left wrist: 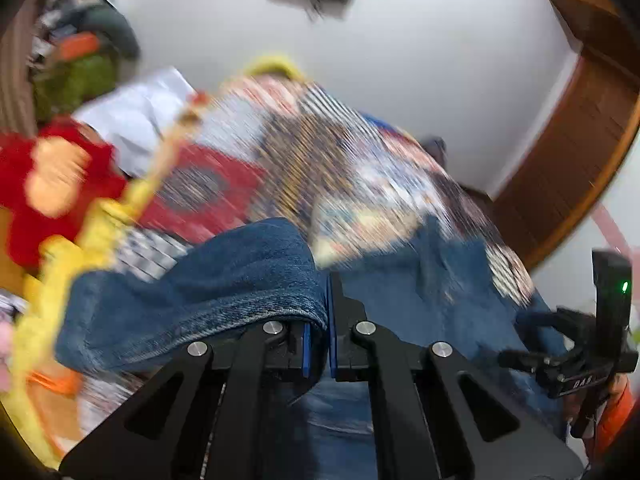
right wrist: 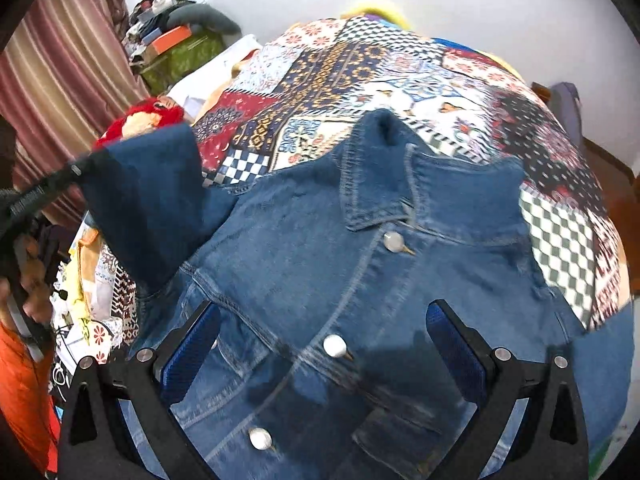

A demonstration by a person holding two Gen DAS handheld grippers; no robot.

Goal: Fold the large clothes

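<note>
Denim jacket (right wrist: 360,272): lying front up, buttoned, on the patchwork bedspread (right wrist: 360,72), collar toward the wall. Your left gripper (left wrist: 319,332) has its jaws clamped on the sleeve cuff (left wrist: 248,280), lifted clear of the jacket's side. Your right gripper (right wrist: 320,344) hovers over the button placket, jaws wide apart, holding nothing. Step in hand, likely: sleeve fold-in. Next: carry the cuff across the chest, lay it flat.

A bed covered by a patchwork quilt of red, navy, white and checkered squares (right wrist: 328,80) carries everything. A blue denim jacket with metal buttons (right wrist: 320,280) lies directly on the quilt, collar toward the far wall. Left of the jacket, a red and yellow plush toy (right wrist: 144,118) rests at the quilt's edge.
</note>
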